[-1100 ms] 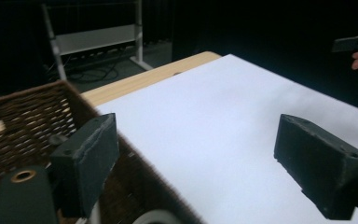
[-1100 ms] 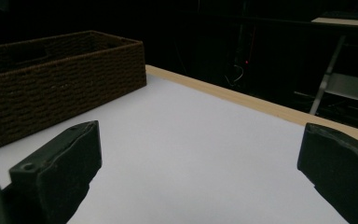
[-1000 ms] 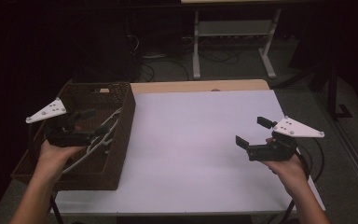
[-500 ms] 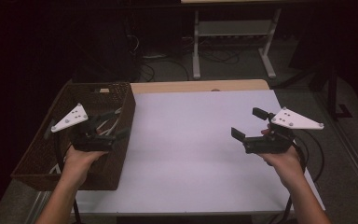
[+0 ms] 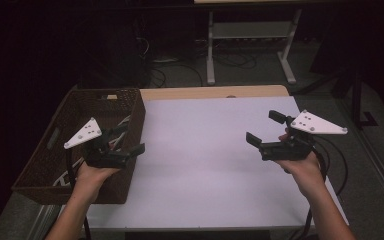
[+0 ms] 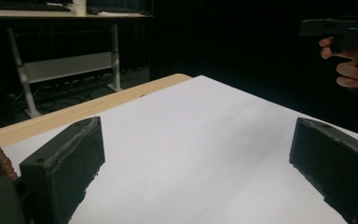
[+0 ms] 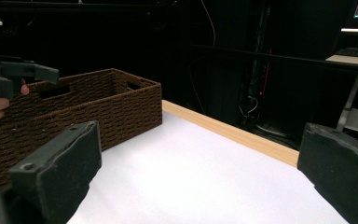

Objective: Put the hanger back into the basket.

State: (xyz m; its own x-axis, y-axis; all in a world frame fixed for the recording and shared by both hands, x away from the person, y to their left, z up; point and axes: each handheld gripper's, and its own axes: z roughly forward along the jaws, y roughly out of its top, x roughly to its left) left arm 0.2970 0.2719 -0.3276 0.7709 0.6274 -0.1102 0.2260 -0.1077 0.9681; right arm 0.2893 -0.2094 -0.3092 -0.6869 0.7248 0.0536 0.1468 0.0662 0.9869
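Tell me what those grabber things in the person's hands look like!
Each hand holds a black gripper: the left gripper and the right gripper. Each has two chunky black block-shaped jaws and a pale three-cornered plate on top, dotted with small holes. A dark cable loops from the right gripper. The forearms are bare, with no sleeves showing.

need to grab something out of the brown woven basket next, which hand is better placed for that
Left. The left gripper hangs open over the brown woven basket, while the right gripper is across the white table.
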